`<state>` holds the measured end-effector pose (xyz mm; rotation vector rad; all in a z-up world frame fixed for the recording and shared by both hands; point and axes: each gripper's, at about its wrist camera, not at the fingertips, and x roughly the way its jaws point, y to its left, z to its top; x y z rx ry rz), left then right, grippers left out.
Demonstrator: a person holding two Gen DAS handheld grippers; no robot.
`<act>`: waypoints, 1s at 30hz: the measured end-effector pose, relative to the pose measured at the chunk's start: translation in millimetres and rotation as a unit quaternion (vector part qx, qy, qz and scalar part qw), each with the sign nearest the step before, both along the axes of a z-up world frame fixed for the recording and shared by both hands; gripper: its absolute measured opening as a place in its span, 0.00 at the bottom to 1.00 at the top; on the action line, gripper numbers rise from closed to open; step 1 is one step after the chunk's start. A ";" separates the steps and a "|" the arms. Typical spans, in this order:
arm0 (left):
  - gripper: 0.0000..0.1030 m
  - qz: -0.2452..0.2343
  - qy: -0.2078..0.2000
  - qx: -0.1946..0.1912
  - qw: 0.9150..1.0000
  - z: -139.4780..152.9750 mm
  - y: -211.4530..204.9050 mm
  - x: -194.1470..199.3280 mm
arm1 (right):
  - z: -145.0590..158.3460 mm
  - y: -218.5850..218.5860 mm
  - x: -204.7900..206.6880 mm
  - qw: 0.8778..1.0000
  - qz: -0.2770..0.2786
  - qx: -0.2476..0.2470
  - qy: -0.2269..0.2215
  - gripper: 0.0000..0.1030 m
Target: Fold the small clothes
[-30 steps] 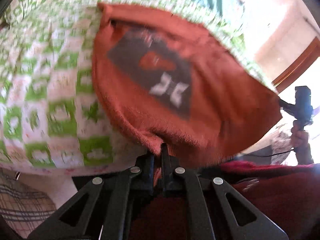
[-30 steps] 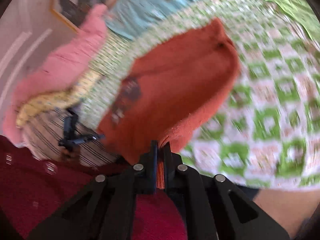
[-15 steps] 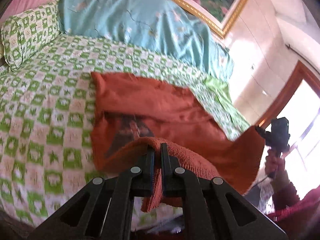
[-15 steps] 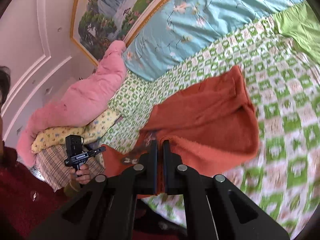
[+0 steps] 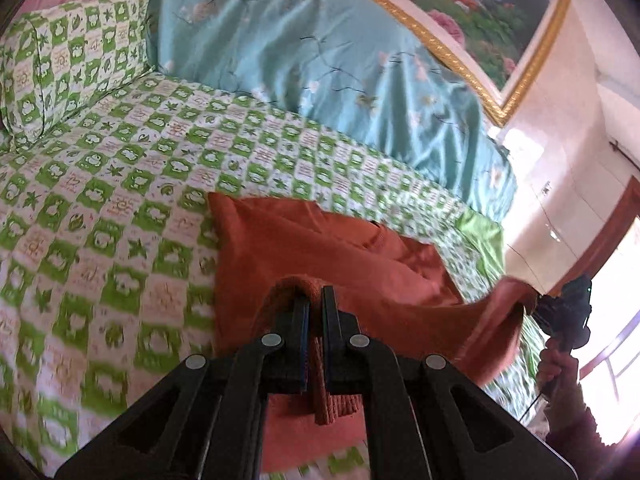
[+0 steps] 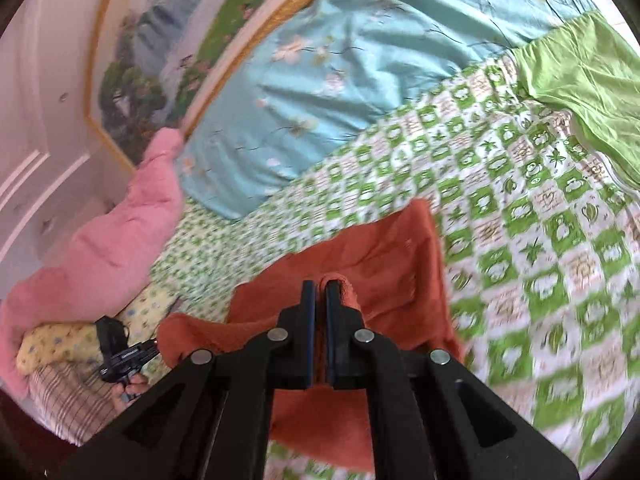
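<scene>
A small rust-orange garment (image 5: 320, 256) lies on the green-and-white checked bed cover (image 5: 100, 216). Its near edge is lifted off the bed and folded over toward the far edge. My left gripper (image 5: 314, 300) is shut on one corner of that near edge. My right gripper (image 6: 320, 288) is shut on the other corner; the garment (image 6: 392, 264) spreads ahead of it. The right gripper also shows at the right of the left wrist view (image 5: 568, 308), and the left gripper at the lower left of the right wrist view (image 6: 120, 356). The printed front is hidden under the fold.
A light blue flowered quilt (image 5: 320, 56) lies along the back of the bed under a framed painting (image 5: 480, 4). A green cloth (image 6: 584, 76) lies at the far right. A pink blanket (image 6: 108, 232) and pillows (image 5: 68, 52) are piled at the left end.
Both grippers have lifted the garment's near edge and carried it forward over the bed. The dark print that showed a second ago is now covered by the fold.
</scene>
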<state>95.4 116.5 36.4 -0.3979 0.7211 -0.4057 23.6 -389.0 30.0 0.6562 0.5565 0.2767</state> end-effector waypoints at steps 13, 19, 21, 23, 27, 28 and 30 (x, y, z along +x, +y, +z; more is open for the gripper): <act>0.03 0.033 0.029 -0.007 0.999 -23.5 8.5 84.4 | -36.6 -31.5 88.4 0.998 -0.046 0.008 0.048 0.05; 0.03 0.058 0.078 -0.017 0.995 -59.7 18.2 115.0 | -59.2 -29.2 116.0 0.995 -0.044 -0.018 0.088 0.05; 0.03 0.062 0.086 -0.016 0.994 -67.2 18.7 119.3 | -63.7 -26.4 120.8 0.993 -0.044 -0.033 0.100 0.05; 0.05 0.067 0.105 -0.017 0.992 -76.6 18.7 124.4 | -68.5 -26.9 125.0 0.992 -0.045 -0.036 0.111 0.06; 0.12 0.064 0.119 -0.016 0.991 -75.5 20.3 116.6 | -67.0 -33.4 120.8 0.990 -0.061 -0.030 0.123 0.31; 0.16 0.061 0.116 -0.009 0.991 -70.5 19.7 109.0 | -61.9 -35.6 114.0 0.990 -0.069 -0.031 0.117 0.45; 0.19 0.034 0.102 -0.003 0.994 -57.5 9.9 88.7 | -50.1 -35.6 99.1 0.991 -0.077 -0.038 0.101 0.50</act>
